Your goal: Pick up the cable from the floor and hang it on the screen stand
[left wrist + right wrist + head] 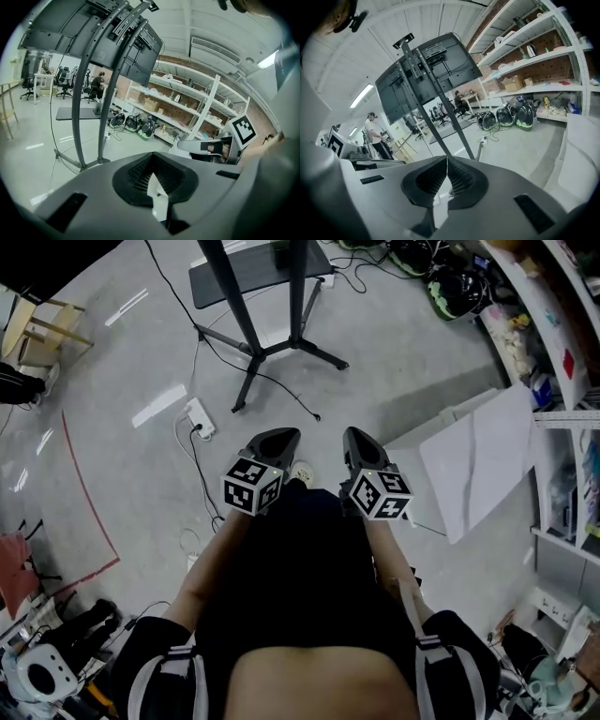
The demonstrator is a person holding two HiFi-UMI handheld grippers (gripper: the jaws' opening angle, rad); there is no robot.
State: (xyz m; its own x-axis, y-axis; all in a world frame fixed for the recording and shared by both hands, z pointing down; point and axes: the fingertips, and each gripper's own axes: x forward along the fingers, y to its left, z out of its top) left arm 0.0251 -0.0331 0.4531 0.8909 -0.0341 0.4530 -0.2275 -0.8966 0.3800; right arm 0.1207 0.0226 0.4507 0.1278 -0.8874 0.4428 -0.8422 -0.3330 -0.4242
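The screen stand (251,338) rises at the top of the head view on black splayed legs. From its base a thin black cable (298,399) runs over the grey floor and ends just ahead of my grippers. My left gripper (278,435) and right gripper (356,434) are held side by side above the floor, both pointing toward the stand. Each is shut with nothing in it. In the left gripper view the left gripper (152,157) faces the stand's poles (89,93) and dark screen (93,37). In the right gripper view the right gripper (446,159) faces the screen (426,70).
A white power strip (200,418) with a white lead lies left of the cable's end. A white panel (478,465) leans at the right below shelves (553,352). Dark bags (455,287) sit at the back, and a red floor line (89,493) runs at the left. A person (375,136) stands far off.
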